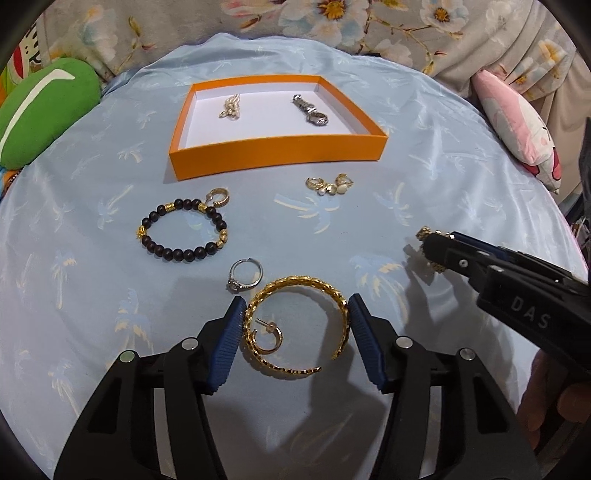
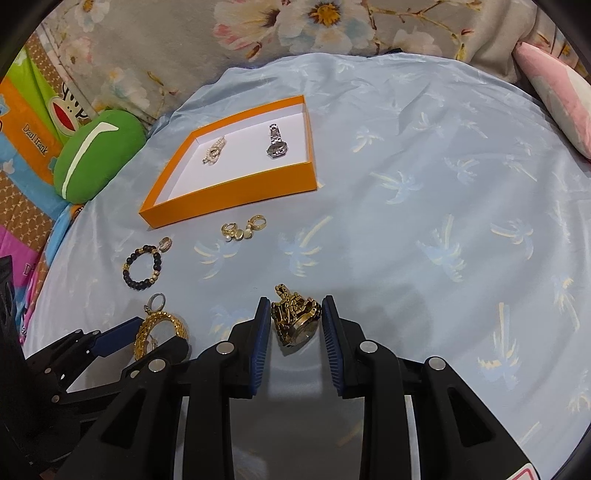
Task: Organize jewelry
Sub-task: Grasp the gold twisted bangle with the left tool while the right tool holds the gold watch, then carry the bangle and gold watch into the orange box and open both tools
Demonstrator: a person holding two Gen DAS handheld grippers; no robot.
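Note:
An orange tray (image 1: 273, 153) (image 2: 236, 192) holds a pearl piece (image 1: 231, 106) and a silver watch (image 1: 312, 110). On the blue cloth lie a dark bead bracelet (image 1: 184, 230) (image 2: 143, 267), gold earrings (image 1: 330, 184) (image 2: 242, 229), a silver ring (image 1: 245, 276) and a small gold hoop (image 1: 267, 338). My left gripper (image 1: 295, 325) is open around a gold bangle (image 1: 295, 288) (image 2: 162, 328), pads touching its sides. My right gripper (image 2: 291, 321) (image 1: 428, 245) is shut on a gold watch (image 2: 295, 321), which rests on the cloth.
A green cushion (image 1: 40, 110) (image 2: 96, 155) lies at the left and a pink pillow (image 1: 517, 125) (image 2: 557, 96) at the right. Floral fabric (image 1: 332, 26) runs behind the cloth.

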